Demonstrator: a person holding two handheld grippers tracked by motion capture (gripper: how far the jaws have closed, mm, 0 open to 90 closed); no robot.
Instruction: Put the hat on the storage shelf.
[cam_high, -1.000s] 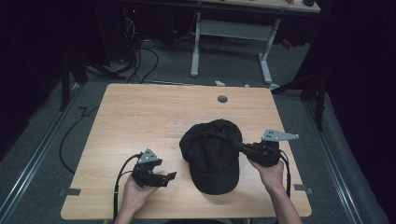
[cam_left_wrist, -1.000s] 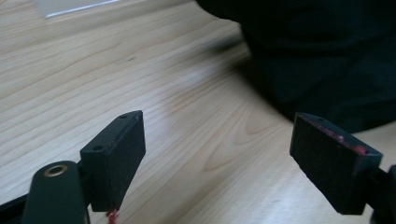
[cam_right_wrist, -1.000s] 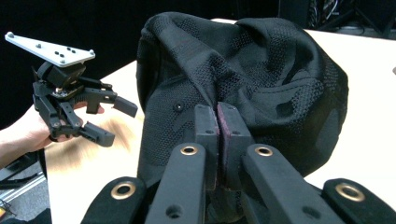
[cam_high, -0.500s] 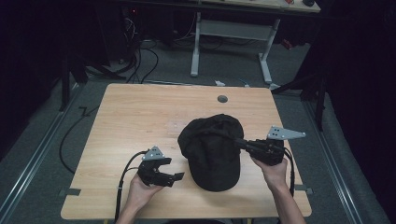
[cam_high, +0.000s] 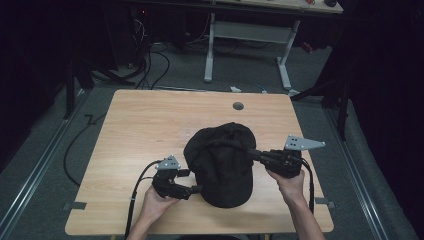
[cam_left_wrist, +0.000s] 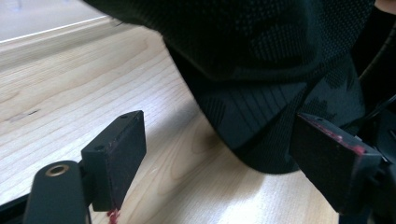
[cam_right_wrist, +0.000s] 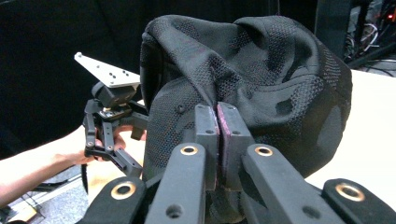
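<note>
Fingers of right gripper (cam_right_wrist: 217, 140) clamp the black cap's (cam_high: 222, 162) fabric; left gripper (cam_left_wrist: 219, 158), fingers apart, has closed in on the brim (probably not touching). Cap rests mid-worktop (cam_high: 150, 120).

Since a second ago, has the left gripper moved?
Yes. The left gripper has slid right along the table, up to the black cap.

A light wooden table (cam_high: 150, 130) with a visible grain carries the work, a small round grey grommet (cam_high: 238, 106) set into its top near the far edge. A black mesh cap (cam_high: 222, 162) lies on the near half, a little right of the middle, its brim (cam_left_wrist: 243, 114) resting on the wood.
</note>
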